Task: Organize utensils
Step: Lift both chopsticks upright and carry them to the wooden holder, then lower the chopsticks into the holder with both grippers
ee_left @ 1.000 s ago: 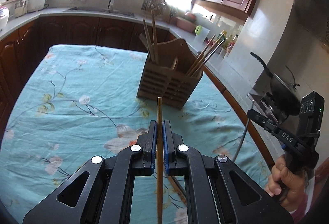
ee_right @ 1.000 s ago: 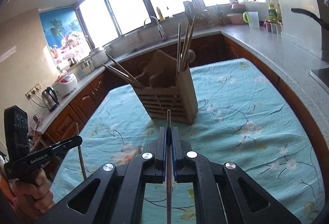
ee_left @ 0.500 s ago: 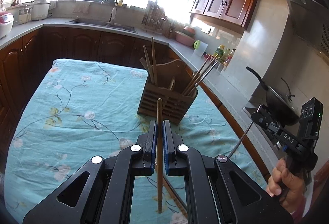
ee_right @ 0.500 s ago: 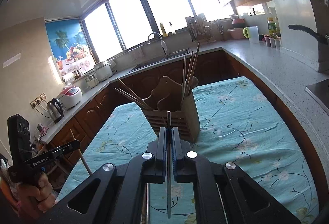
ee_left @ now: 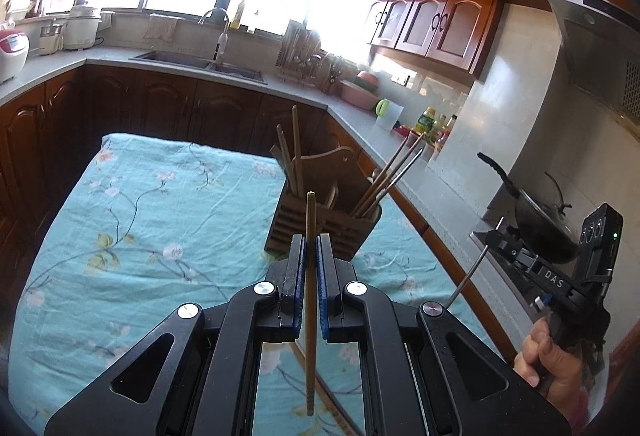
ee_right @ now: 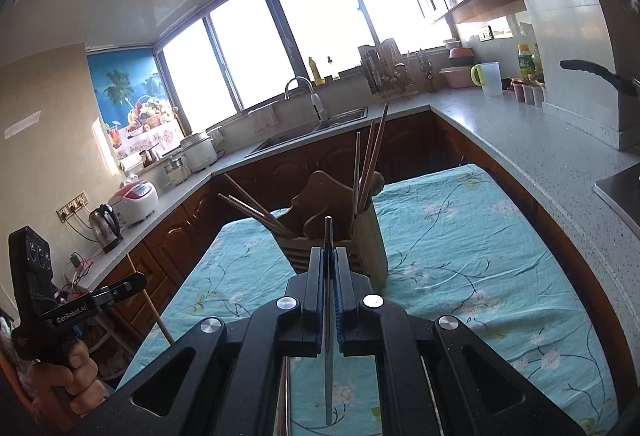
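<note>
A slatted wooden utensil holder stands on the teal floral tablecloth and holds several chopsticks in its compartments. It also shows in the right wrist view. My left gripper is shut on a wooden chopstick, held upright in front of and above the holder. My right gripper is shut on a metal chopstick, also upright, raised before the holder. Each gripper shows at the edge of the other's view.
The table sits in a U-shaped kitchen with dark wood cabinets. A counter with sink, dish rack and appliances runs behind it. A black wok sits on the stove at right. More chopsticks lie on the cloth under the grippers.
Both grippers have risen and pulled back from the holder, each still holding its chopstick. The holder looks smaller and lower in both views.
</note>
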The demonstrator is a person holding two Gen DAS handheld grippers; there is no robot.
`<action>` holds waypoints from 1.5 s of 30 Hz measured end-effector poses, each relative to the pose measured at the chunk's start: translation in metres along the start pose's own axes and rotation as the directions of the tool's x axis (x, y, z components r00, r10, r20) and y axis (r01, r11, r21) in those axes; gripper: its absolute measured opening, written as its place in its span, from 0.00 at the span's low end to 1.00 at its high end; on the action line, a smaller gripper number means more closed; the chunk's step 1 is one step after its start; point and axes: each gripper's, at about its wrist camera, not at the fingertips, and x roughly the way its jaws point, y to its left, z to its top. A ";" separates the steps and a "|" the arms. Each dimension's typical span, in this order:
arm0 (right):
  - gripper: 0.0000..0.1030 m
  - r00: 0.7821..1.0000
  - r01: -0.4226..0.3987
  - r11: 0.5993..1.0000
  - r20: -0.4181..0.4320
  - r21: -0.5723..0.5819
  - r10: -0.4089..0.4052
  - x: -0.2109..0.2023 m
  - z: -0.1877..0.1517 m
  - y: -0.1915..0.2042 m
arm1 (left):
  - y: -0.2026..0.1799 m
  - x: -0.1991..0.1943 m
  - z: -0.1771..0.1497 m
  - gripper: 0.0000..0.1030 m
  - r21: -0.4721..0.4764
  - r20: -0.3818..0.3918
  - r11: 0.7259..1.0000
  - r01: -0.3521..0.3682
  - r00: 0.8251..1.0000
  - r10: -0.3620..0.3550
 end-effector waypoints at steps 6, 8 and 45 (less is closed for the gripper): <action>0.04 0.999 0.008 1.000 0.048 -0.013 -0.007 0.007 0.019 -0.002 | -0.016 0.008 0.023 0.04 0.050 0.041 0.999 -0.002 0.999 0.000; 0.04 0.998 0.009 1.000 0.066 -0.013 -0.008 0.010 0.027 -0.002 | -0.020 0.011 0.033 0.04 0.063 0.063 0.998 -0.002 0.998 -0.002; 0.05 0.963 0.104 0.992 0.259 -0.071 -0.082 0.108 0.062 -0.005 | -0.027 0.142 0.082 0.04 0.062 0.266 0.987 -0.145 0.956 0.124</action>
